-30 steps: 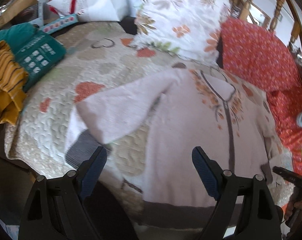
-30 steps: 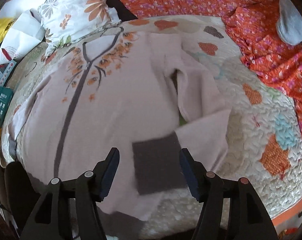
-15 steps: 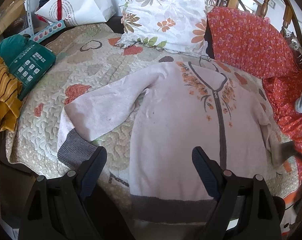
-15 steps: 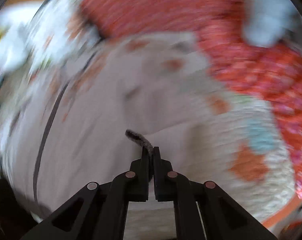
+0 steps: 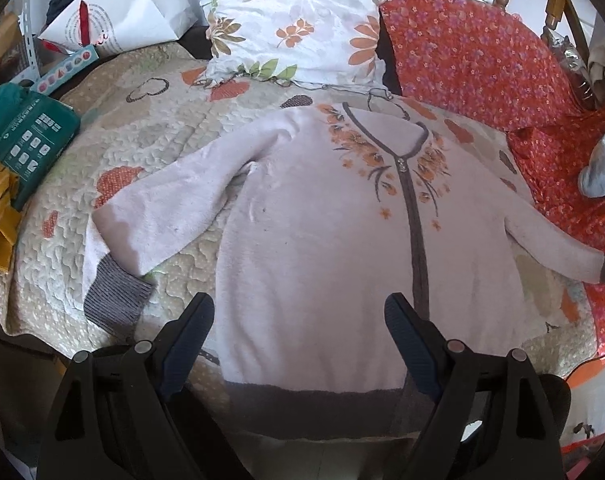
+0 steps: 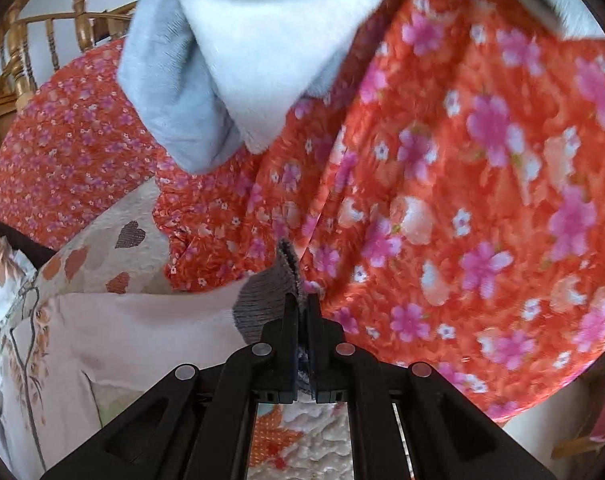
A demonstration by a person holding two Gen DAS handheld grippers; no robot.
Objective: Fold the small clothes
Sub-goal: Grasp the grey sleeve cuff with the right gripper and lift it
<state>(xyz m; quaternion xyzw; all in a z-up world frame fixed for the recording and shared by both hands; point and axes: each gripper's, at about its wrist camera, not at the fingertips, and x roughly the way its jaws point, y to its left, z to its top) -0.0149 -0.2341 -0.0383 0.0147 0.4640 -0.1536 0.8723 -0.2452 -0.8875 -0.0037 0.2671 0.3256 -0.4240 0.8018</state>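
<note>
Left to right, left wrist view: a pink zip cardigan point(image 5: 314, 240) lies face up and spread flat on the quilted bedspread point(image 5: 150, 128), collar toward the floral pillow point(image 5: 298, 16). Its left-hand sleeve point(image 5: 170, 208) angles outward, the grey cuff point(image 5: 116, 294) doubled under near the bed edge; this sleeve is not yet straightened. The left gripper point(image 5: 298, 332) hovers over the hem with its jaws spread wide and nothing between them. The body is unfolded and the zip point(image 5: 416, 240) closed. At far right the other sleeve point(image 5: 550, 248) is drawn out straight toward the orange floral fabric point(image 5: 482, 64). Right wrist view: the right gripper point(image 6: 301, 300) is pressed together, pinching that sleeve's grey cuff point(image 6: 268, 292); beyond it the fabric is blurred, so the cuff's exact height over the bed is uncertain. Progress: laying-out stage only, about half done; no fold has been made, and all sleeve and body folds remain.
</note>
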